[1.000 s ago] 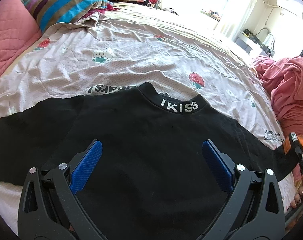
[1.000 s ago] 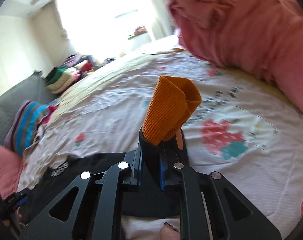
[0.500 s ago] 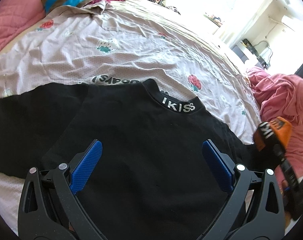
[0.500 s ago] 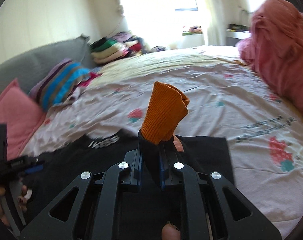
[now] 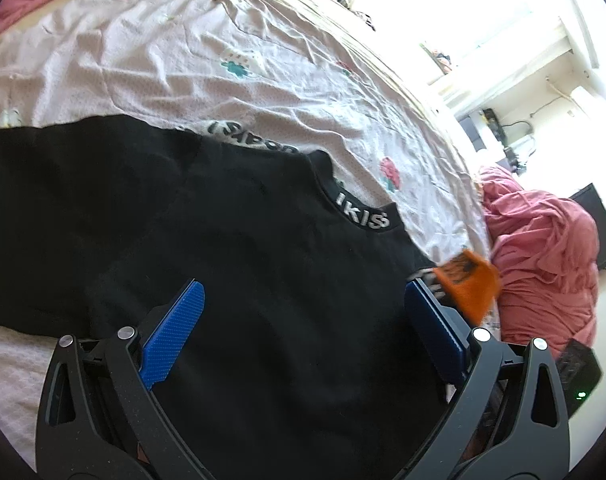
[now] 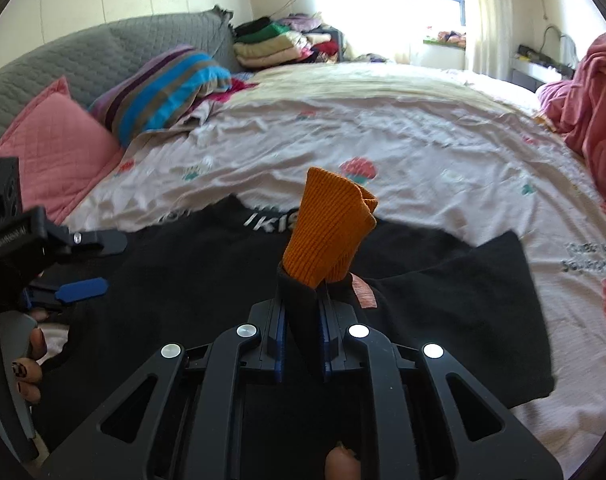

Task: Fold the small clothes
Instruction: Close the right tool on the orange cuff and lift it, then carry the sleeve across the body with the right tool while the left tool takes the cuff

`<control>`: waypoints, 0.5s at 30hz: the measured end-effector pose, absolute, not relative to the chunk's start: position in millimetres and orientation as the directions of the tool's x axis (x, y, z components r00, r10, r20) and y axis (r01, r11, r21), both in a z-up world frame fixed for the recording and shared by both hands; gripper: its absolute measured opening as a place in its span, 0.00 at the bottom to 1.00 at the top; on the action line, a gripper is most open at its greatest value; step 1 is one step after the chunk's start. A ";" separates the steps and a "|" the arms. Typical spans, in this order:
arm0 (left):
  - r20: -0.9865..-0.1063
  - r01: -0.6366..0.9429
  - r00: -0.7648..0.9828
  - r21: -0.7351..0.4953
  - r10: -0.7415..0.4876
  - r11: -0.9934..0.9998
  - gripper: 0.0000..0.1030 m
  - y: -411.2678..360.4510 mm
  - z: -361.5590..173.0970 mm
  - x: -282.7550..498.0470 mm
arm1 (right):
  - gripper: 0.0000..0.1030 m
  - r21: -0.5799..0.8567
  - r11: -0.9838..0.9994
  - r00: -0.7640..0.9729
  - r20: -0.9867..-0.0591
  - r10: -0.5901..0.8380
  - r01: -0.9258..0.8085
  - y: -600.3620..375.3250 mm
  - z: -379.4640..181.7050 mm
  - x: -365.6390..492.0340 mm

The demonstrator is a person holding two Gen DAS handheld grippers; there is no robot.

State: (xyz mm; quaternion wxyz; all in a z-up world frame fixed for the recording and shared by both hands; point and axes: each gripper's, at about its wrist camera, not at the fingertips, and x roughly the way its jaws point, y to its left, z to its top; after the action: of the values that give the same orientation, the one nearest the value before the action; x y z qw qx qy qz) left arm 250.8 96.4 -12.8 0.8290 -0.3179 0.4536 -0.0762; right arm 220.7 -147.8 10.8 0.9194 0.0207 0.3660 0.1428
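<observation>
A black sweater point(image 5: 263, 280) with a white-lettered "IKISS" collar point(image 5: 361, 216) lies spread on the bed; it also shows in the right wrist view point(image 6: 191, 280). My left gripper point(image 5: 303, 308) is open and empty, low over the sweater's body. My right gripper point(image 6: 301, 320) is shut on the sweater's right sleeve, whose orange cuff point(image 6: 331, 228) sticks up above the fingers. The sleeve is lifted and carried over the sweater's body. The orange cuff point(image 5: 469, 280) shows beside my left gripper's right finger. The left gripper also shows in the right wrist view point(image 6: 79, 264).
The bed sheet point(image 6: 383, 136) has a strawberry print. A heap of pink cloth point(image 5: 543, 256) lies at the right. A pink pillow point(image 6: 51, 144) and a striped pillow point(image 6: 163, 88) lie at the head, with stacked folded clothes point(image 6: 279, 44) behind.
My right gripper has carried the sleeve from the bed's right side in over the sweater's body, toward my left gripper. My left gripper stayed open and tilted over the sweater.
</observation>
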 end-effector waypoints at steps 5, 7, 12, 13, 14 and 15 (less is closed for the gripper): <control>-0.696 -0.150 0.562 -0.617 -0.448 0.772 0.91 92.8 -17.5 252.0 | 0.15 0.161 0.950 0.658 -0.690 0.302 -0.268 -137.5 1.1 218.8; -0.690 -0.141 0.557 -0.627 -0.463 0.766 0.91 90.5 -19.0 252.8 | 0.19 0.169 0.946 0.652 -0.690 0.315 -0.278 -134.6 0.7 216.7; -0.655 -0.118 0.538 -0.682 -0.530 0.722 0.91 84.2 -26.7 254.4 | 0.31 0.188 0.921 0.633 -0.678 0.374 -0.342 -130.9 5.4 204.7; -0.655 -0.111 0.533 -0.681 -0.535 0.724 0.91 81.6 -28.6 254.8 | 0.34 0.194 0.916 0.629 -0.677 0.383 -0.350 -132.2 6.9 202.1; -0.656 -0.109 0.529 -0.682 -0.538 0.724 0.91 80.3 -29.7 255.1 | 0.34 0.198 0.914 0.628 -0.674 0.389 -0.353 -133.3 8.4 199.9; -0.652 -0.105 0.521 -0.690 -0.551 0.716 0.91 77.5 -32.6 255.7 | 0.35 0.199 0.914 0.629 -0.672 0.391 -0.354 -135.8 10.4 197.2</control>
State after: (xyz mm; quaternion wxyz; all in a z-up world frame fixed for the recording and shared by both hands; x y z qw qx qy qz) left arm 255.7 77.5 -32.6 0.7990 -0.3498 0.4688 -0.1395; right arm 197.2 -135.8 10.4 0.9022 0.0239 0.3778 0.2065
